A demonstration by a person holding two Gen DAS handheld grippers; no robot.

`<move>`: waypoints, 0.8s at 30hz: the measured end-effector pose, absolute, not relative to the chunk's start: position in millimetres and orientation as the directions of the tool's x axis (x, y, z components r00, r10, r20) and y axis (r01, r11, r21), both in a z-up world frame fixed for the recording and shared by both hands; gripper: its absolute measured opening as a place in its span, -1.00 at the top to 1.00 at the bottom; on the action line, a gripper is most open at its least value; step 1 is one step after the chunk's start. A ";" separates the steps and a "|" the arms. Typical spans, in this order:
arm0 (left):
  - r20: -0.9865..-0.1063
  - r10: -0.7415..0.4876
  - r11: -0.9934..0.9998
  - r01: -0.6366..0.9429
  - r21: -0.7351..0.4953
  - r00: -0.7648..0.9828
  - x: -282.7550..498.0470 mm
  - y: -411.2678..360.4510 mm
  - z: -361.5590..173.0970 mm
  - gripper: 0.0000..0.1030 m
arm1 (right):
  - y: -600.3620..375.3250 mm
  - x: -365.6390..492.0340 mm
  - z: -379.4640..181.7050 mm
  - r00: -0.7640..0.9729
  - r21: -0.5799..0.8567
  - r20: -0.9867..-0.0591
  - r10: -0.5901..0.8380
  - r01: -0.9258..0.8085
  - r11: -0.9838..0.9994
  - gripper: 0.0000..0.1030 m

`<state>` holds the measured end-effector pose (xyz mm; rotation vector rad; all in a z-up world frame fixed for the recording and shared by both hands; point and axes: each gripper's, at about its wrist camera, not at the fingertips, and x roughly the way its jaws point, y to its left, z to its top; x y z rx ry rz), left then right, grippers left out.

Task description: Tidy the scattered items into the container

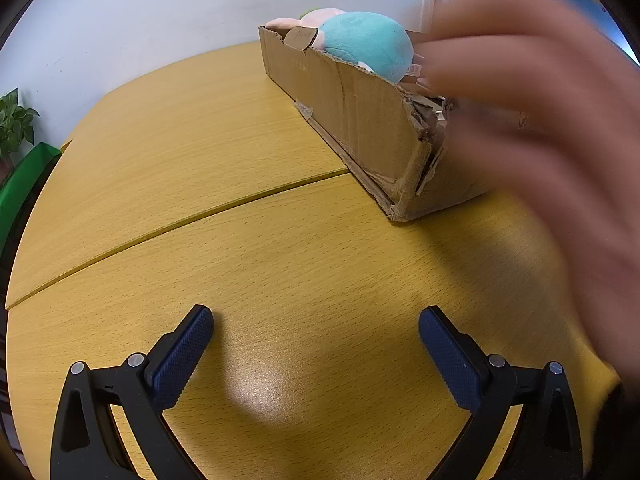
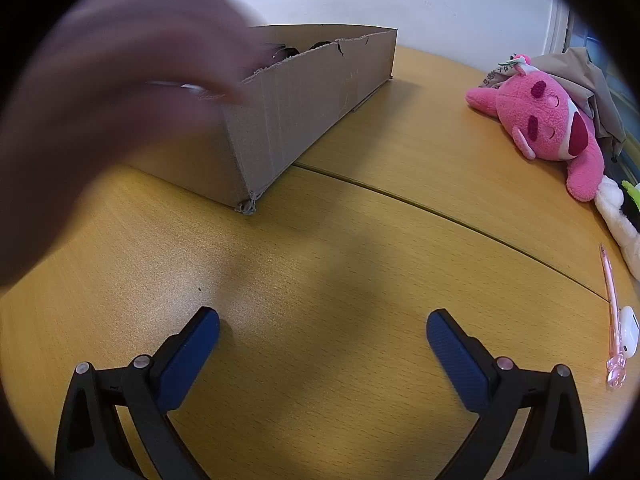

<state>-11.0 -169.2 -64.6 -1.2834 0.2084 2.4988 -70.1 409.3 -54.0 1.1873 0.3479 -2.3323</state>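
A torn cardboard box (image 1: 352, 108) stands on the yellow wooden table (image 1: 240, 240); a teal plush (image 1: 366, 44) and a pink plush (image 1: 320, 16) lie inside it. The box also shows in the right wrist view (image 2: 296, 108). A pink plush toy (image 2: 548, 120) lies on the table at the right, with a pink pen (image 2: 612, 316) and a white earbud case (image 2: 628, 330) nearer. My left gripper (image 1: 316, 328) is open and empty above bare table. My right gripper (image 2: 322, 330) is open and empty too. A blurred bare hand (image 1: 540, 120) reaches over the box.
The hand also fills the left of the right wrist view (image 2: 112, 100). A white plush (image 2: 618, 216) and a beige cloth (image 2: 592, 76) lie at the table's right edge. A plant (image 1: 16, 120) and a green object (image 1: 20, 184) stand beyond the left edge. A seam (image 1: 180, 220) crosses the table.
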 end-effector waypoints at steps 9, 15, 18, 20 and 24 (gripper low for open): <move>-0.809 0.215 -0.940 -0.341 -0.019 -0.547 -6.9 -173.4 -65.7 -1.00 | 409.4 -69.9 -54.4 -0.498 -0.003 -0.809 -0.314 0.537 -0.844 -1.00; -0.809 0.214 -0.940 -0.340 -0.018 -0.548 -7.7 -172.8 -65.6 -1.00 | 409.3 -70.4 -54.5 -0.497 -0.003 -0.809 -0.315 0.538 -0.843 -1.00; -0.809 0.213 -0.940 -0.340 -0.018 -0.548 -8.3 -172.7 -65.8 -1.00 | 409.4 -70.1 -54.9 -0.497 -0.003 -0.808 -0.315 0.538 -0.843 -1.00; -0.809 0.213 -0.941 -0.339 -0.018 -0.548 -9.3 -172.8 -65.7 -1.00 | 409.4 -70.1 -54.6 -0.497 -0.003 -0.809 -0.315 0.538 -0.843 -1.00; -0.809 0.212 -0.941 -0.338 -0.018 -0.548 -9.7 -172.7 -65.4 -1.00 | 410.3 -72.0 -54.5 -0.497 -0.003 -0.808 -0.316 0.540 -0.842 -1.00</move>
